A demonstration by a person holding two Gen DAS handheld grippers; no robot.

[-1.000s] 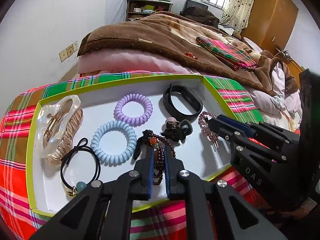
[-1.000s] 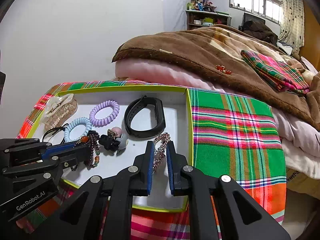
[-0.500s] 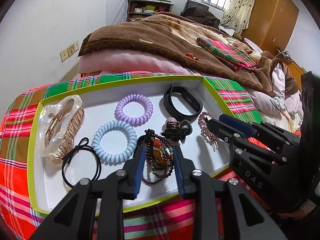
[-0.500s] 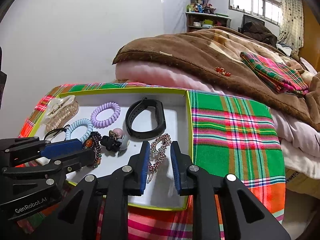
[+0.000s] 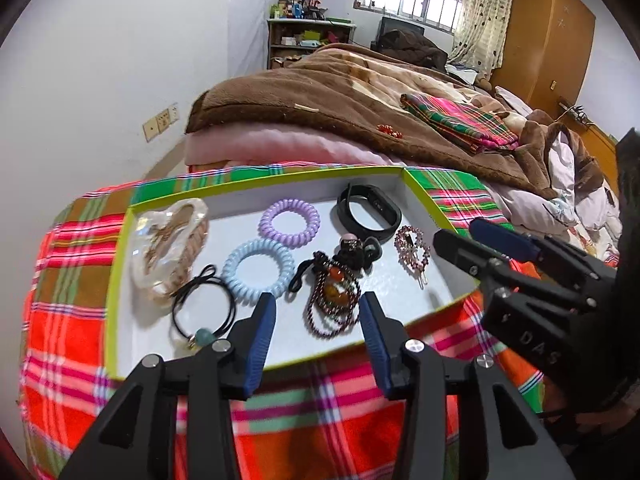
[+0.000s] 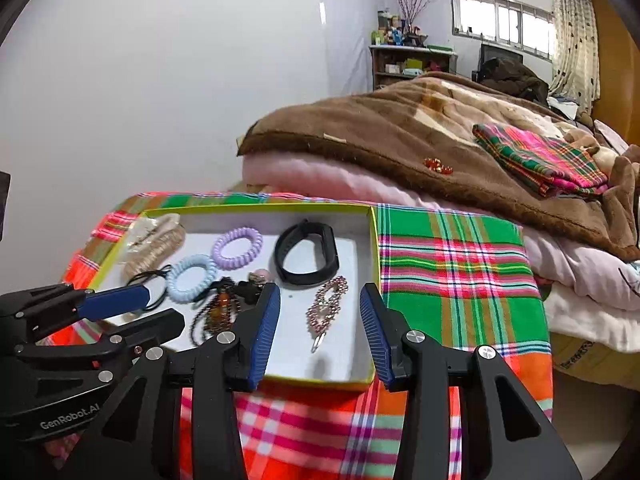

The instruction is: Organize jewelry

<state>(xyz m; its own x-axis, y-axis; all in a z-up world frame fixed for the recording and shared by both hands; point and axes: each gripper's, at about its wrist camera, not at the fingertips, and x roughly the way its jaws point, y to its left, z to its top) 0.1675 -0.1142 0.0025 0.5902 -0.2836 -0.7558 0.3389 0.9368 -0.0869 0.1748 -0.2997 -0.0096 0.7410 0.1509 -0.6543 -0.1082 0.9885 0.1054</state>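
Both jaws have just been opening. The left hand-held gripper (image 5: pixel 318 312) stands spread, empty, with the dark-red beaded bracelet (image 5: pixel 332 300) lying between its fingertips. The right hand-held gripper (image 6: pixel 318 304) is likewise spread and empty, with the pink beaded hair clip (image 6: pixel 326 310) at its twelve o'clock.

Left tongs (image 6: pixel 132 312) cut off by left edge in right wrist view, covering part of black hair tie (image 6: pixel 150 280) and tray's (image 6: pixel 260 210) near-left corner. Right tongs (image 5: pixel 464 240) run off right edge in left wrist view. Shelf clutter (image 5: pixel 298 4) too small to identify. Near plaid cloth (image 5: pixel 320 420) blurred. Small red item on blanket (image 6: pixel 438 165) unclear.
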